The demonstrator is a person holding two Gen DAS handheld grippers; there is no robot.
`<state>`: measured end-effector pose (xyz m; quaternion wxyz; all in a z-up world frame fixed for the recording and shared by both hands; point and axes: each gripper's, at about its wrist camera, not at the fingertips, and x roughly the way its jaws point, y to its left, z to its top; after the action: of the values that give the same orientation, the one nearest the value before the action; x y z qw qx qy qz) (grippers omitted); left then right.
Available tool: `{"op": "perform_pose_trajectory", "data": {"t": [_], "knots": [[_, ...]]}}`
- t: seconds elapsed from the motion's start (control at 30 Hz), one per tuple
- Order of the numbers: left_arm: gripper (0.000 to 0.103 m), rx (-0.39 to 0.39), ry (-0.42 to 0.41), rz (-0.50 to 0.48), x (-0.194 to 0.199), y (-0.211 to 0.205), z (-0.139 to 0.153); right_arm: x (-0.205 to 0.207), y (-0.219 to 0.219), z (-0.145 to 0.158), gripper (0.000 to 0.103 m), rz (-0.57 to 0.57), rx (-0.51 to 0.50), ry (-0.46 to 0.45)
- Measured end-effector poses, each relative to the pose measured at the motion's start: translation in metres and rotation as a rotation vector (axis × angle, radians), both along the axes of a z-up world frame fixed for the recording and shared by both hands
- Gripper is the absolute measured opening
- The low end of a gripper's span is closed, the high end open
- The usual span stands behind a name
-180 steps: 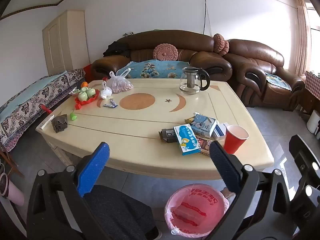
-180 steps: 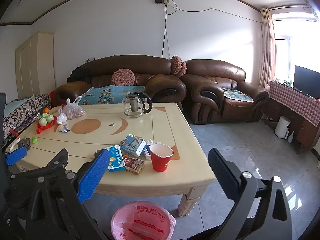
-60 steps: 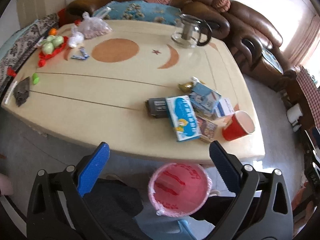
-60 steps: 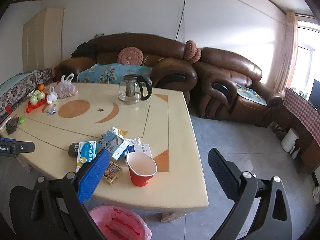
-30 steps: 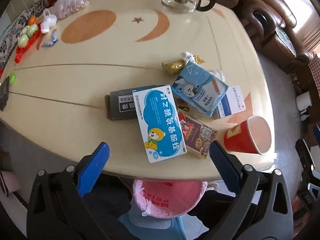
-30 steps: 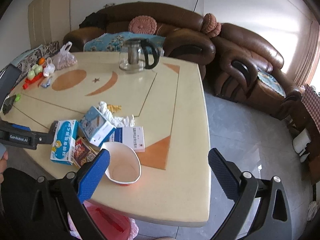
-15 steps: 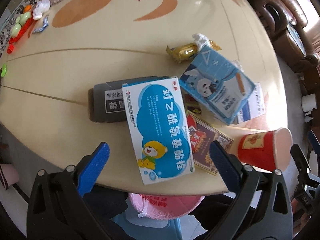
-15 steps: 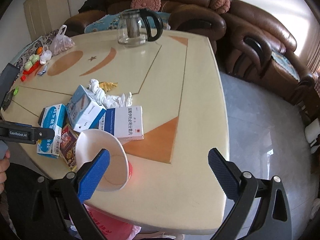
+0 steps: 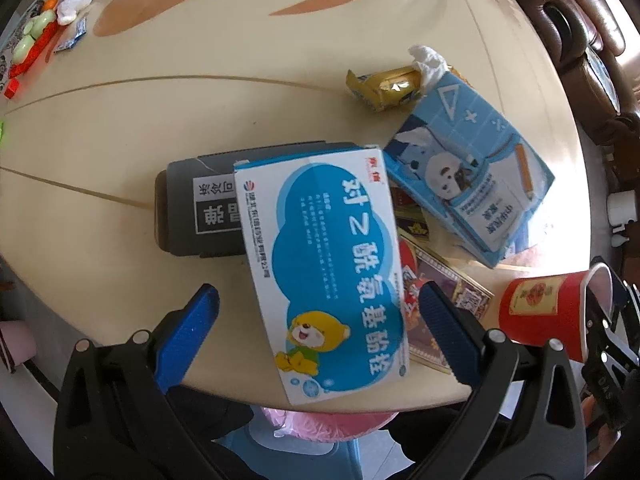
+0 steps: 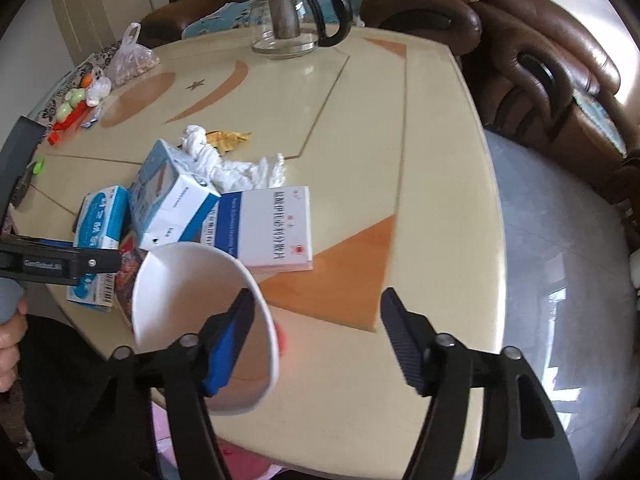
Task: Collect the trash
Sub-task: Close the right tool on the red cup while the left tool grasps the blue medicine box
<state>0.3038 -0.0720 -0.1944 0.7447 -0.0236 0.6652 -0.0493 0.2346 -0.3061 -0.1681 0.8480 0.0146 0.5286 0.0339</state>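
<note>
Lower tools; white box (image 10: 276,228) right-view only

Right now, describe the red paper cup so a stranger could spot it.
Go to the cream table's near edge, above the pink bin. The red paper cup stands at the box pile's right end: the only round item, white inside.

cup (image 9: 542,314): red, white inside | box (image 9: 326,264): blue-white | bin (image 9: 320,424): seemingly pink
</note>
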Motion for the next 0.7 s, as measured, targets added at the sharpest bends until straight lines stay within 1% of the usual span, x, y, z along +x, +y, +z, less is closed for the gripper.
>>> {"op": "perform_pose_trajectory", "data": {"t": [0.03,0.13,0.23,0.3,0.37,0.4,0.47,0.5,0.57,0.63,0.7], "knots": [[0.098,-0.004,0.002,0.003,0.002,0.003,-0.002,0.001,0.001,-0.001,0.06,0.002,0.01,0.003],[0.097,-0.017,0.007,0.008,0.004,0.005,-0.005,0.002,0.002,-0.002,0.047,0.007,0.055,0.017],[0.097,-0.021,0.011,0.007,0.006,0.004,-0.008,0.001,0.0,-0.003,0.046,0.0,0.072,0.024],[0.097,-0.026,0.011,0.007,0.008,0.005,-0.01,0.001,-0.002,-0.004,0.044,-0.006,0.087,0.029],[0.089,-0.042,0.011,0.006,0.006,0.009,-0.016,0.0,-0.004,-0.004,0.025,-0.007,0.123,0.033],[0.088,-0.064,0.015,0.01,0.006,0.012,-0.018,0.001,-0.005,-0.004,0.022,-0.007,0.133,0.037],[0.079,-0.089,0.017,0.016,0.004,0.016,-0.022,-0.001,-0.002,-0.002,0.013,-0.002,0.125,0.034],[0.077,-0.09,0.015,0.014,0.003,0.017,-0.021,-0.002,0.0,-0.002,0.012,0.003,0.108,0.032],[0.067,-0.096,0.008,0.007,0.002,0.017,-0.02,-0.004,0.005,0.0,0.009,0.008,0.088,0.027],[0.063,-0.097,0.003,0.007,0.0,0.017,-0.018,-0.007,0.007,0.002,0.007,0.004,0.067,0.013],[0.063,-0.093,0.001,0.017,-0.002,0.018,-0.016,-0.01,0.009,0.005,0.007,0.0,0.035,-0.003]]}}
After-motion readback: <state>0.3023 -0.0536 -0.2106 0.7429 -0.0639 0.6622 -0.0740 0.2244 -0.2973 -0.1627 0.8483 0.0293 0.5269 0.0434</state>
